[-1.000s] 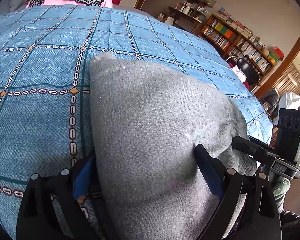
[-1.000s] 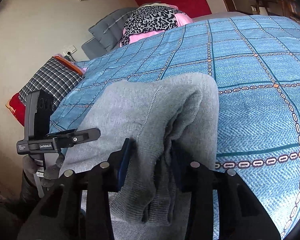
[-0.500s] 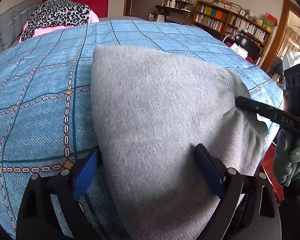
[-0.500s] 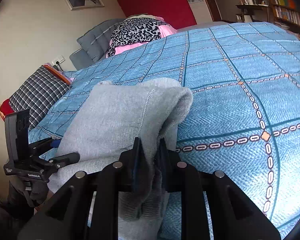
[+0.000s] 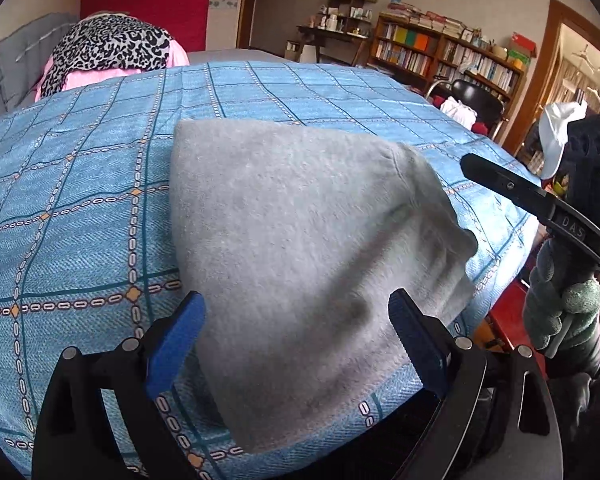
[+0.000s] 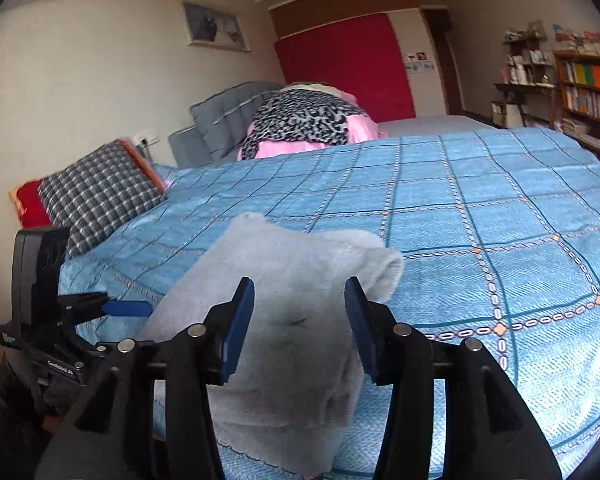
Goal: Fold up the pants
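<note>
At left, left gripper (image 5: 296,344) spread wide, holding nothing, straddling grey pants (image 5: 300,248). Lying folded into a compact bundle near the blue checked bedspread's (image 5: 80,240) front edge. At right, right gripper (image 6: 300,320) likewise parted, empty. Probably nearly done; perhaps only smoothing or one final fold left.

A bed (image 6: 480,184) under a blue checked cover fills the room, with grey cushions (image 6: 224,116) and a leopard-print heap (image 6: 300,118) at its head, a red panel (image 6: 344,68) and framed picture (image 6: 214,26) on the wall behind, and bookshelves (image 5: 448,56) beyond its far side.
</note>
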Motion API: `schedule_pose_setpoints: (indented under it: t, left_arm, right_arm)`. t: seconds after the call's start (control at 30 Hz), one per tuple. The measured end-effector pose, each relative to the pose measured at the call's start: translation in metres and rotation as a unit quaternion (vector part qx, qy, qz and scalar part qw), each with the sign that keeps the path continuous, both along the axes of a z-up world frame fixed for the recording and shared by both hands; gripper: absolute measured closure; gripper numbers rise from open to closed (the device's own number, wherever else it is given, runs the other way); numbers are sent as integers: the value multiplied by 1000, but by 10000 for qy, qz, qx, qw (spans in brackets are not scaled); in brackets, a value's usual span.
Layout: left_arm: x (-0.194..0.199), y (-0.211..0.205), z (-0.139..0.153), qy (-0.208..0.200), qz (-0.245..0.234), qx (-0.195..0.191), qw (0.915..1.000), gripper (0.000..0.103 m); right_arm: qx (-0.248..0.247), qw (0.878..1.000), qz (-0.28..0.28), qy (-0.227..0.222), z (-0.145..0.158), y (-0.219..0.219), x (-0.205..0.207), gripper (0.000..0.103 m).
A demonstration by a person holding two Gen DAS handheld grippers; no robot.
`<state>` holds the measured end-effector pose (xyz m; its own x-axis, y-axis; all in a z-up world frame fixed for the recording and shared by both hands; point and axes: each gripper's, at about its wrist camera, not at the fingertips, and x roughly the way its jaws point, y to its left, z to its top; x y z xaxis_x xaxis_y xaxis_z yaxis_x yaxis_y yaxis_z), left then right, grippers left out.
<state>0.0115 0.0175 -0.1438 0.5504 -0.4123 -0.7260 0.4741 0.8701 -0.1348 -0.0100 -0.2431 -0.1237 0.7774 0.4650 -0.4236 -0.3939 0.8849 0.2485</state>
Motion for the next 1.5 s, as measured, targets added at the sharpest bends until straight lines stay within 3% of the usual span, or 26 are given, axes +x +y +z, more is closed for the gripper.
schedule_pose_setpoints:
  t: [0.1, 0.2, 0.27, 0.37, 0.43, 0.57, 0.73, 0.9, 0.97, 1.03, 1.13, 1.27, 1.33, 1.5]
  left_arm:
    - [1, -14, -18, 38, 13, 382, 9993, 11]
    - [-3, -22, -31, -203, 44, 724, 9972, 11]
    - [-7, -27, -34, -363, -13, 872, 9955, 11]
    - [-6, -26, -37, -404, -83, 931, 9948, 11]
    - [-2, -21, -31, -321, -118, 764, 9965, 11]
    - [11, -2, -6, -368, 169, 364, 9985, 11]
    - [28, 4, 9, -513, 394, 318, 9974, 11]
    - [46, 8, -5, -147, 561, 250, 9980, 11]
    - [54, 16, -9, 42, 662, 89, 9978, 11]
    - [62, 24, -12, 221, 712, -140, 9971, 11]
    - [72, 30, -12, 381, 755, -392, 9956, 11]
    - [86, 34, -14, 531, 674, -538, 9949, 11]
    - [91, 34, -17, 631, 625, -616, 9941, 11]
    - [104, 35, -24, 928, 349, -886, 9911, 11]
  right_arm:
    - [-618, 9978, 246, 45, -14, 26, -4, 54]
    - [-1089, 9929, 376, 296, -39, 37, -5, 54]
    - [-1387, 9894, 426, 75, -53, 40, -14, 54]
    - [-1581, 9865, 395, -127, -63, 43, -21, 53]
    - [-1619, 9859, 373, -182, -66, 44, -22, 53]
    - [-1489, 9881, 350, -158, -67, 43, -22, 53]
    - [-1193, 9921, 378, -106, -65, 38, -23, 48]
    - [-519, 9975, 472, -7, -49, 24, -17, 34]
    - [-235, 9991, 347, -41, -40, 15, -14, 24]
    - [125, 9997, 212, -22, -32, 2, -6, 23]
    - [598, 9973, -80, 408, -34, -17, 19, 22]
    - [1175, 9843, -191, 1306, -57, -35, 59, 22]
    - [1228, 9799, -101, 1566, -66, -35, 72, 22]
    - [1005, 9799, 190, 1712, -68, -23, 86, 22]
